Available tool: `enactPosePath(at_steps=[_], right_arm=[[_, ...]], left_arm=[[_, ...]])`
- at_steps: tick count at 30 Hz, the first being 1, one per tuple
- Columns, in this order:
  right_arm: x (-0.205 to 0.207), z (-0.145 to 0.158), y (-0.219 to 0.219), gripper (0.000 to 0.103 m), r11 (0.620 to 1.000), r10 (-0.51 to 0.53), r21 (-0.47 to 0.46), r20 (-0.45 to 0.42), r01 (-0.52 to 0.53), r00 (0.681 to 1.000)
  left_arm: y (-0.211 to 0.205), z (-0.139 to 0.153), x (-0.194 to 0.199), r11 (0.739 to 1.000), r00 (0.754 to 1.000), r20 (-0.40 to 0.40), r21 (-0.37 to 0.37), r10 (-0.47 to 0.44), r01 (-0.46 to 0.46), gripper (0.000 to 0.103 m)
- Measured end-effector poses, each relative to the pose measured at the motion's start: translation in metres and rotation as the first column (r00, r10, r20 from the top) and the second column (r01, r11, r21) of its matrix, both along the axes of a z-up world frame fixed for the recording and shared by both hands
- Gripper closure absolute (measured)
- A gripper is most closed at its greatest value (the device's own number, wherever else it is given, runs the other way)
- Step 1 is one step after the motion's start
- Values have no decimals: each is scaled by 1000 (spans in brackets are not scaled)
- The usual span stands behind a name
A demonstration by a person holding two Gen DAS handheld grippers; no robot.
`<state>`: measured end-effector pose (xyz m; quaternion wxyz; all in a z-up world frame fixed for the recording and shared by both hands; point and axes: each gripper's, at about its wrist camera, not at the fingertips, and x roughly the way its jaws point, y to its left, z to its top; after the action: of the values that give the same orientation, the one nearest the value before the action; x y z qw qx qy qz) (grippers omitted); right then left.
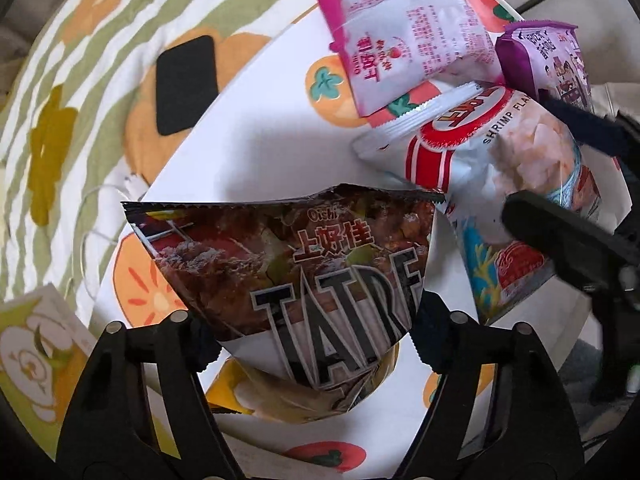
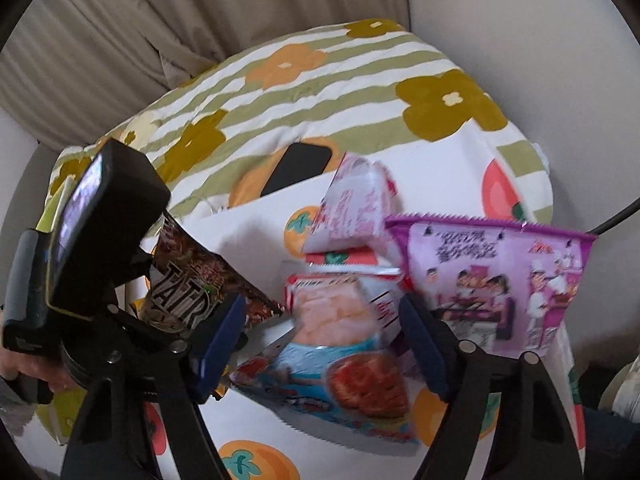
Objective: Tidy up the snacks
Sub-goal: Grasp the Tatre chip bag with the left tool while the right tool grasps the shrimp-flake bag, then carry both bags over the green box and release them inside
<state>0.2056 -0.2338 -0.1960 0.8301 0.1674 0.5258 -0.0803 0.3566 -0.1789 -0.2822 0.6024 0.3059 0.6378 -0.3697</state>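
My left gripper [image 1: 312,348] is shut on a brown Oishi snack bag [image 1: 296,264] and holds it upright over the white fruit-print board [image 1: 248,148]; the bag also shows in the right wrist view [image 2: 188,292]. My right gripper [image 2: 320,340] is open, its fingers either side of a shrimp-flavour snack bag [image 2: 340,340], seen also in the left wrist view [image 1: 500,184]. A pink-white bag [image 1: 404,36] and a purple bag [image 2: 496,280] stand behind it.
A black phone [image 1: 186,84] lies on the green-striped flowered quilt [image 1: 80,80]. A yellow packet [image 1: 240,392] lies under the held bag. A small printed box [image 1: 36,344] is at the left. Curtain and wall are behind the bed.
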Motion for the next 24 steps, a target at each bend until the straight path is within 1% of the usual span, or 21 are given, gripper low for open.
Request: enactPosePath(at_steps=[5,10,13,19,24], right_arm=[[4,-15,1,28,1000,-5,6,-35,5,999],[5,-31,-7,28,999,-36,29,-76,39,996],[5,-32,-4,29,1000,-17,15,-82,18,996],[0,-35,2,34,1000,6,5,-81,-6,997],[-8,-31,7,47,1000,21,3,-56,-21,998]], left_arm=[[5,0,1,999,999,0,18,37,-37,33],[7,-2,4,996,997,3,40,74,-74,34],[9,-2,3,995,996,14,54,83,-84,34],[8,-1,-3,995,996,53,68,74,-77,37],[11,4,-14,995,994,79,67,73,-78,38]])
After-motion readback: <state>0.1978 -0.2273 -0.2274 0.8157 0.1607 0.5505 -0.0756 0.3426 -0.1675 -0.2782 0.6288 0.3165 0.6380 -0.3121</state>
